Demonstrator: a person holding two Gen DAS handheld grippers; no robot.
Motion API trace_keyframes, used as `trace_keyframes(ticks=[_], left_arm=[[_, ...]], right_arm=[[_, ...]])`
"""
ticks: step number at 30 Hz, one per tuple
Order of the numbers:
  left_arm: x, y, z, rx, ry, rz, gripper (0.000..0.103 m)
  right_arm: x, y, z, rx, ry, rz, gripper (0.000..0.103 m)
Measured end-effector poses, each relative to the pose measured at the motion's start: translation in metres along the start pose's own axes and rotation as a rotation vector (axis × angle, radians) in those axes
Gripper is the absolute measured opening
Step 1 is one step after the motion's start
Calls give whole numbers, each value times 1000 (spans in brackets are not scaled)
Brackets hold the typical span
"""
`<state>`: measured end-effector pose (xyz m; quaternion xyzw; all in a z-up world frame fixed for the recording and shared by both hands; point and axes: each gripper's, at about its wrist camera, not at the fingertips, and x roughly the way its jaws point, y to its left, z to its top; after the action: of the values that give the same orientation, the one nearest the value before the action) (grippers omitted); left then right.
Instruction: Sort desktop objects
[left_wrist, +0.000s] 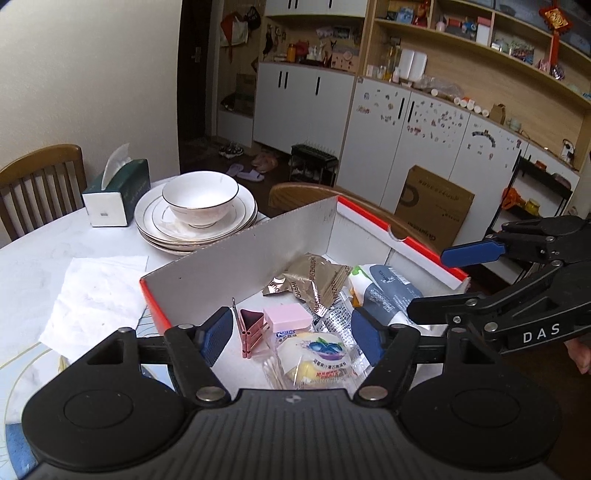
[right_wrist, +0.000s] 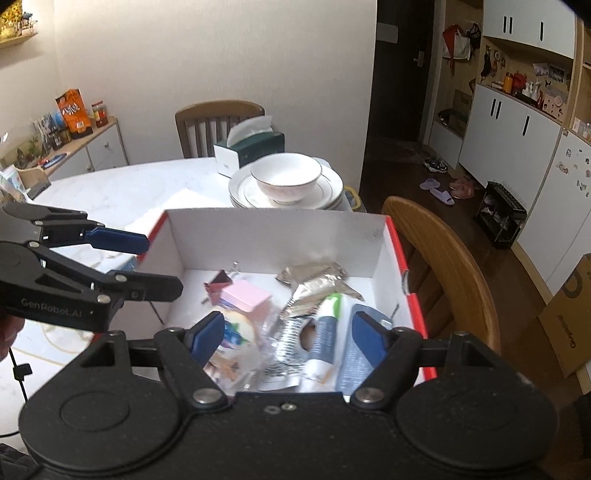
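Observation:
A white box with red outer walls (left_wrist: 236, 258) (right_wrist: 273, 232) stands on the table and holds small items: a pink eraser (left_wrist: 287, 316) (right_wrist: 245, 297), a rose-gold binder clip (left_wrist: 251, 332) (right_wrist: 218, 284), a wrapped blueberry pastry (left_wrist: 317, 354), gold snack wrappers (left_wrist: 310, 284) (right_wrist: 314, 280) and a tube (left_wrist: 384, 295) (right_wrist: 325, 332). My left gripper (left_wrist: 291, 338) is open and empty above the box's near side. My right gripper (right_wrist: 288, 338) is open and empty above the box, also seen from the side in the left wrist view (left_wrist: 458, 280).
Stacked white plates (left_wrist: 147, 221) (right_wrist: 332, 199) with a bowl (left_wrist: 201, 199) (right_wrist: 286, 177) stand behind the box, beside a green tissue box (left_wrist: 118, 192) (right_wrist: 251, 147). A white napkin (left_wrist: 96, 291) lies left of the box. Wooden chairs (left_wrist: 37, 177) (right_wrist: 447, 258) stand at the table's edges.

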<state>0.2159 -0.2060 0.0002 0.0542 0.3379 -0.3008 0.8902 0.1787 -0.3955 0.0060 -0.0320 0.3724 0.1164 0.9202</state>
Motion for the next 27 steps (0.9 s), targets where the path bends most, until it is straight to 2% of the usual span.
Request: trace_keyframes(ticks=[9,13,18,22,24,25,27], left_arm=[[-35,3,-12,6,-45,-17,76],[-47,5,-19,2,-54,-18,82],[-57,7,-25,-9,-56,-19,84],[-60,8,-30,3,-48,-15,89],[-62,9,-32,9,-43,-13,95],[-63,9,-34,11,-43,-15,102],[-66,8,-36,19,-46,-18,103]], right_arm=[[-21,25,-7,27,-84,6,80],[-28,36,-12,35,-122,3,84],[-36,47,-20,57,-153,1,86],[-39,54,-25,78,-160,-9,86],[-40,57,-27,85,-159,-14,87],[-41,59,-28,88,-161,-17,87],[-43,61,-30,97,-165,-20,87]])
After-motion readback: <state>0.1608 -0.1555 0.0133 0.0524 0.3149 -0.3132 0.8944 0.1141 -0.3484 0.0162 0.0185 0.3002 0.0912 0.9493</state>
